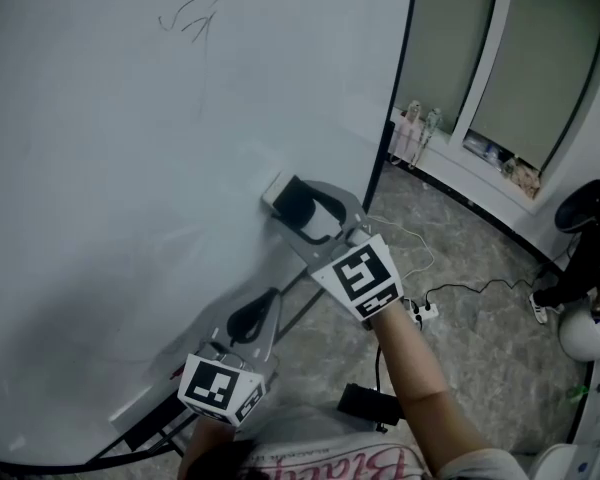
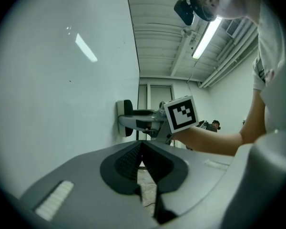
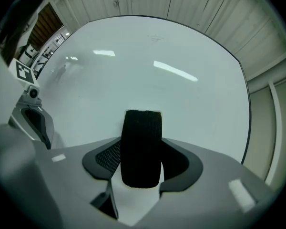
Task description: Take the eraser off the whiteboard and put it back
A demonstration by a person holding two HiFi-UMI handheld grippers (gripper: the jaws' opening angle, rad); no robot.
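Note:
The eraser [image 1: 279,189], white-backed with black felt, sticks to the whiteboard [image 1: 100,168] near its lower right edge. My right gripper [image 1: 289,202] points at the board with one jaw on each side of the eraser. In the right gripper view the black felt [image 3: 141,147] stands upright between the spread pads of the right gripper [image 3: 141,165], with gaps at its sides; the jaws are open. The left gripper view shows the eraser [image 2: 121,119] side-on against the board. My left gripper [image 1: 268,302] hovers lower left, near the board, its pads [image 2: 133,159] meeting with nothing between them.
A faint scribble [image 1: 192,16] marks the board's top. The board's dark frame edge [image 1: 395,88] runs right of the eraser. On the stone floor lie a power strip [image 1: 423,311] with cables and a black box [image 1: 368,404]. A window sill [image 1: 480,153] with small items is beyond.

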